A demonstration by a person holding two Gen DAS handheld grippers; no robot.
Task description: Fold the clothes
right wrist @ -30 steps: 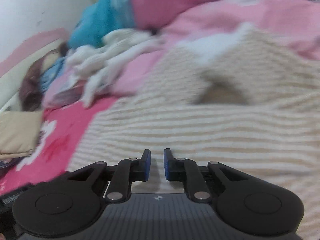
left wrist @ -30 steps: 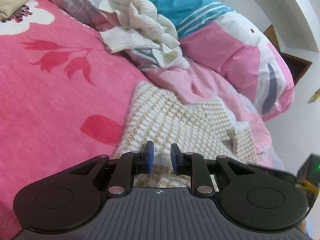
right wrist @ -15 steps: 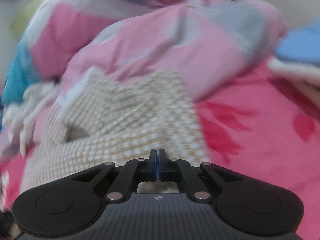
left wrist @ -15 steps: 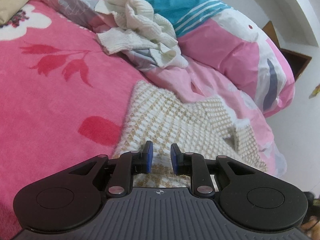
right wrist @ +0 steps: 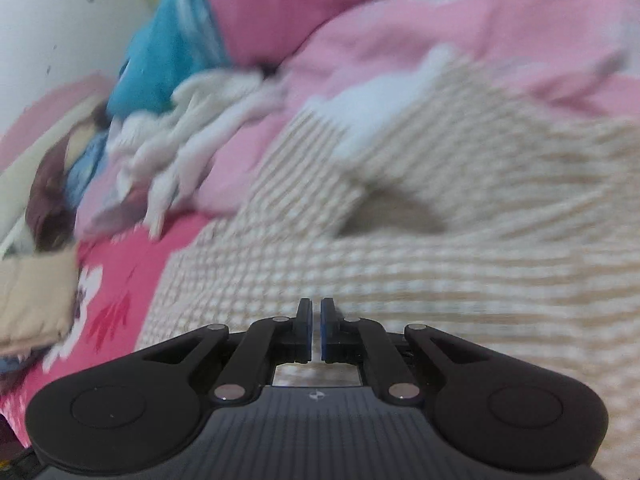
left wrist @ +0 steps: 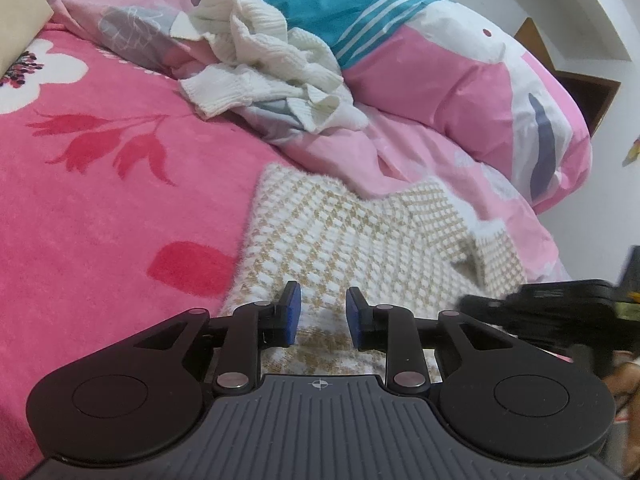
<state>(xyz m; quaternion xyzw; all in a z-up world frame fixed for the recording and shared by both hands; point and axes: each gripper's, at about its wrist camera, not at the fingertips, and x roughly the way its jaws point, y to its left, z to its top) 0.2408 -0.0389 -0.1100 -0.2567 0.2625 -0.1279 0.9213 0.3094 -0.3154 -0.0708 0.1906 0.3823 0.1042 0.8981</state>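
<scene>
No legible writing on houndstooth sweater (left wrist: 360,236)

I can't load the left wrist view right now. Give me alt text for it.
The left gripper hovers over the near edge of a beige-and-white checked sweater lying on a pink floral blanket, its jaws opening with nothing gripped between them. Behind lie a crumpled white knit and a pink duvet.

Both wrist views look down, close — sharing the checked sweater (left wrist: 360,240) (right wrist: 400,272).
</scene>
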